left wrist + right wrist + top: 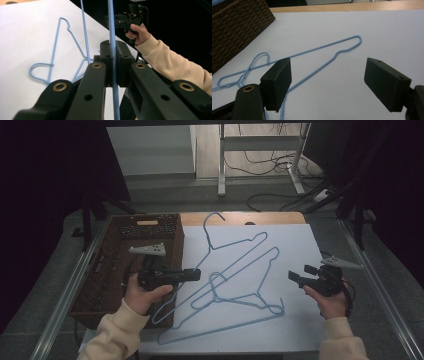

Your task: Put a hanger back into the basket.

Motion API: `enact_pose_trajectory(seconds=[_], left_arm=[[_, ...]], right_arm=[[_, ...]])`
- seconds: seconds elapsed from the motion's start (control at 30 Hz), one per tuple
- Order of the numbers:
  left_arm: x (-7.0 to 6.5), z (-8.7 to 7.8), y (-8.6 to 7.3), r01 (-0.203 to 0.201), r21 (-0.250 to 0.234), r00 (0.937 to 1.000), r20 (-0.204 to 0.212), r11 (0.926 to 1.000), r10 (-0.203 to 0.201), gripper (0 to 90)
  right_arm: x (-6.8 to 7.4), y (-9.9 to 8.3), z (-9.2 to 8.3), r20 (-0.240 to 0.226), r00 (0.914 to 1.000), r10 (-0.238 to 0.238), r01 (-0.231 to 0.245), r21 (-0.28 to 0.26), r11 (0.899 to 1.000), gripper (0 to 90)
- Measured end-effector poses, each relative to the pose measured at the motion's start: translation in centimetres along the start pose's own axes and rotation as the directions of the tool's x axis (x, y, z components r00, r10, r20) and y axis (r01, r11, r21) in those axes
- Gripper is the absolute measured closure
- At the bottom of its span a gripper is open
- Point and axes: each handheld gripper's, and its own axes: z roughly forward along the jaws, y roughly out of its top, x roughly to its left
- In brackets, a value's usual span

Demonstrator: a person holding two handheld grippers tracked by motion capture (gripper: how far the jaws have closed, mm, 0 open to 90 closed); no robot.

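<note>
Thin blue wire hanger [113,37] pinched in left gripper [113,63] jaws.

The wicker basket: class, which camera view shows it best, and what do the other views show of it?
The high view: the whole wicker basket appears at the table's left, open top and handle slot included. The right gripper view catches just one woven corner at upper left. The left gripper view adds nothing about it.

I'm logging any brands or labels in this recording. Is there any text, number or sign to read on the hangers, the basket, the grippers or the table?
None can be read.
Hangers: bare blue wire, no tag.
Basket: plain weave, no label.
Left gripper and right gripper: black jaws with brass rivets, no markings.
Table: plain white sheet, nothing printed.
</note>
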Motion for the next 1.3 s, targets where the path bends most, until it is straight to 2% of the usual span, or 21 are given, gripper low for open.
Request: enact_pose_trajectory(seconds=[0.4,0.63,0.97,1.1,1.3], left_arm=[[1.6,-4.0,-0.3,0.024,-0.063,0.9982,-0.053,0.9977,-0.027,85.9],[3.2,-6.2,-1.0,0.049,-0.099,0.9948,-0.084,0.9939,-0.057,85.9],[5.2,-8.7,-1.7,0.087,-0.14,0.9882,-0.113,0.9864,-0.103,85.9],[5.9,-9.7,-2.0,0.088,-0.148,0.9857,-0.129,0.985,-0.108,85.9],[7.1,-11.1,-2.6,0.107,-0.157,0.9782,-0.16,0.9818,-0.132,85.9]], right_arm=[[0.2,-0.1,0.3,0.0,0.9999,-0.012,0.012,0.016,1.0,21.6],[0.2,-0.2,0.4,0.0,0.9999,-0.017,0.017,0.029,0.999,21.5],[0.3,-0.2,0.6,0.004,0.9997,-0.023,0.022,0.035,0.999,21.4],[0.3,-0.2,0.6,0.006,0.9996,-0.027,0.027,0.036,0.999,21.4],[0.3,-0.2,0.6,0.007,0.9996,-0.029,0.028,0.036,0.999,21.4]])
